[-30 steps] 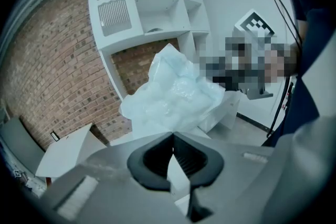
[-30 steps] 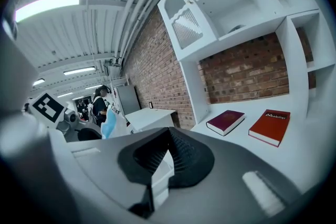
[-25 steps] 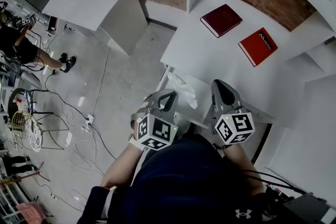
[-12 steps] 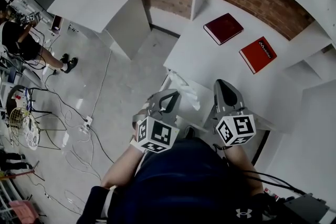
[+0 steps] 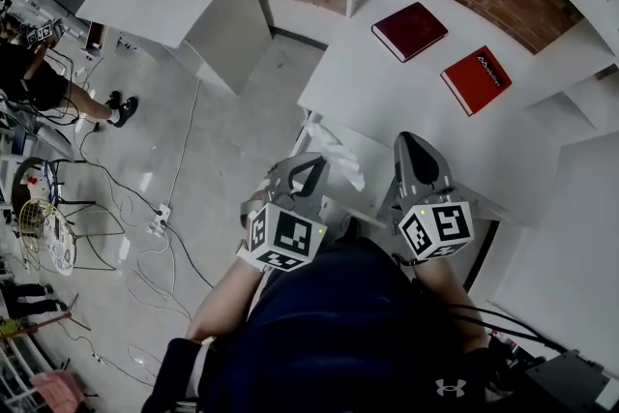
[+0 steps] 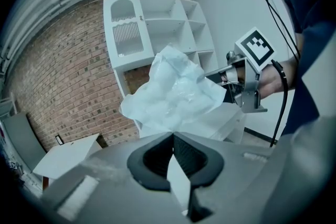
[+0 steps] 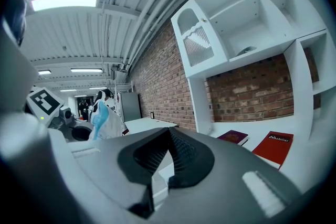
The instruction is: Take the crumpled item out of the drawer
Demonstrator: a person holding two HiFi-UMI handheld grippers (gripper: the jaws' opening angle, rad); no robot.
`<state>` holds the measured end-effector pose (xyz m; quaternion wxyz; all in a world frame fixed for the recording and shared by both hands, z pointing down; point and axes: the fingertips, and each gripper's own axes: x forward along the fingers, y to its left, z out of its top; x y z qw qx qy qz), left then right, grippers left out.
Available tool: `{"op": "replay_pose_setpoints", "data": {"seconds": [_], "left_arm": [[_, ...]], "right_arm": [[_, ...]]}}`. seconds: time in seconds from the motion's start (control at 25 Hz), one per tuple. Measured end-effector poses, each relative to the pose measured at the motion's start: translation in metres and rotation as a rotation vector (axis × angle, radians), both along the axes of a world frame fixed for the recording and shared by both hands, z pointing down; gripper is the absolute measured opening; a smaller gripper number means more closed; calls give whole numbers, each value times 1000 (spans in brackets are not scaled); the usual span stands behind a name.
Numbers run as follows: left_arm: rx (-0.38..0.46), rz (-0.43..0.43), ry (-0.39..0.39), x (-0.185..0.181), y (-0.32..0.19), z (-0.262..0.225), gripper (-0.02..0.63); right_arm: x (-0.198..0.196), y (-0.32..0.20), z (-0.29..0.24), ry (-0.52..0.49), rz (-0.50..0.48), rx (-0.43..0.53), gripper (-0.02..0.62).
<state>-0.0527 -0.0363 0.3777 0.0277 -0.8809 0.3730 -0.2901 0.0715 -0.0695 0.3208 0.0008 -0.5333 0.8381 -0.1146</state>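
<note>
**Head view:** We see the left gripper clenched on the crumpled item, a pale sheet held raised at the front edge of the white desk. The right gripper hovers just beside it. Against the frame one second earlier, both grippers and the sheet occupy nearly the same places.

**Left gripper view:** We confirm that the jaw tips meet on the sheet's lower edge. The sheet fans out above them.

**Right gripper view:** We see the jaws closed together on nothing. A dark red book and a red book lie on the desk beyond.
</note>
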Motion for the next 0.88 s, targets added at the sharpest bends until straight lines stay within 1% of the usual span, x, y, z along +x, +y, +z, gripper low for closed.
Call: {"op": "replay_pose_setpoints", "data": {"seconds": [0.52,0.88], "left_arm": [[-32,30,-10,3,-2,17,3],[-44,40,-17,2,-3,20,3]], "right_arm": [[3,-2,13,4,18,-21,2],[6,-3,11,-7,32,-26,2]]}}
